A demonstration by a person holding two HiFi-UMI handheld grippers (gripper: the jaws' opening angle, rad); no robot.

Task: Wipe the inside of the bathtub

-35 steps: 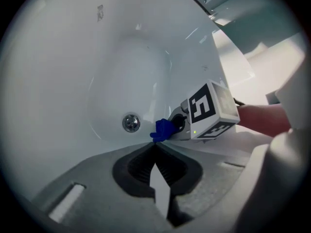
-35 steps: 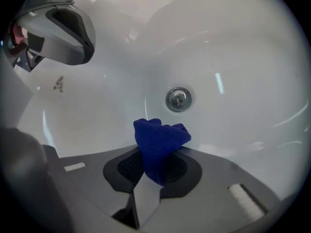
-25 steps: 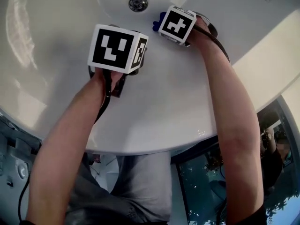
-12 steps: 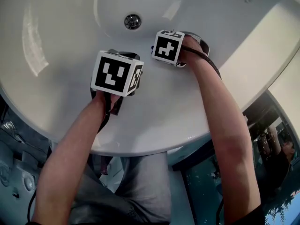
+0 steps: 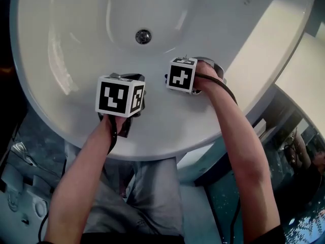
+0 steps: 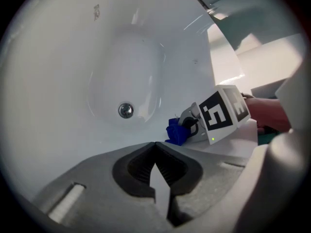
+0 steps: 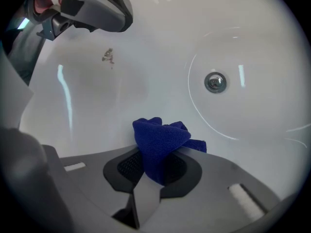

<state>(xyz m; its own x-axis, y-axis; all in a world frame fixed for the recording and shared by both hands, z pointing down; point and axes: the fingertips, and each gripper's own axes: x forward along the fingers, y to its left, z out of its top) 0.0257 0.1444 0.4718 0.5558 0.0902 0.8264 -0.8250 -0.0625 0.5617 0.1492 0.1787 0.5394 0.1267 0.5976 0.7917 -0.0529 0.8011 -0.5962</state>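
White glossy enamel fills every view: the bathtub curves down to a round metal drain at the bottom of its basin. A crumpled dark-blue cloth is low on the tub's inner slope, on the person's side of the drain. It is pinched between the 2 jaws of the right gripper, and its loose folds bunch above the jaw tips. Whether the cloth touches the enamel cannot be told. In the left gripper view the cloth sticks out ahead of that gripper's marker cube. The left gripper hangs just to the left of it inside the tub, its 2 jaws pressed together at the tips with nothing between them. A small brownish mark shows on the wall below the left gripper in the right gripper view. Bare forearms reach over the tub's near rim, with grey trousers below it.
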